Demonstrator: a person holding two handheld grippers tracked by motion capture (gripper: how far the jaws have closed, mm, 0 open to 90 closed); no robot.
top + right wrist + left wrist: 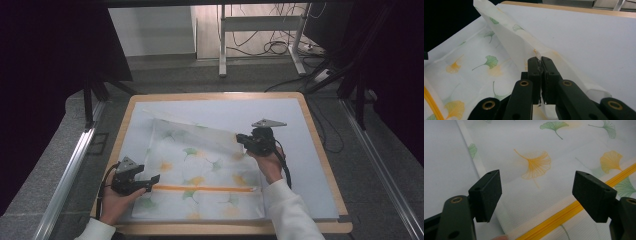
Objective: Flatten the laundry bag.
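From the high view, a white mesh bag [200, 170] printed with ginkgo leaves lies flat on the pale sheet covering the table [320, 125], taking up the near-left part of it. Its orange zipper [205, 189] runs side to side close to the near edge, so the bag's long axis looks to run the same way, across the table, though the shape is close to square and I wouldn't swear to it. The far edge is folded over towards the person, and the right gripper [242, 139] has that fold pinched at its right end. The left gripper [154, 179] hovers at the zipper's left end.

In the left gripper view its jaws stand wide open with nothing pressed between them; the bag [536, 165] and the zipper [564, 213] pass underneath, the zipper slanting up to the right.

In the right gripper view the right gripper [541, 60] has its jaws closed tight on a thin ridge of the mesh, which rises as a tented fold [506, 37] away to the far left corner.

The grip catches very little fabric, so I'd judge a quick pull could slip it free; and with the left side unpinned, the whole bag may drag instead of folding cleanly
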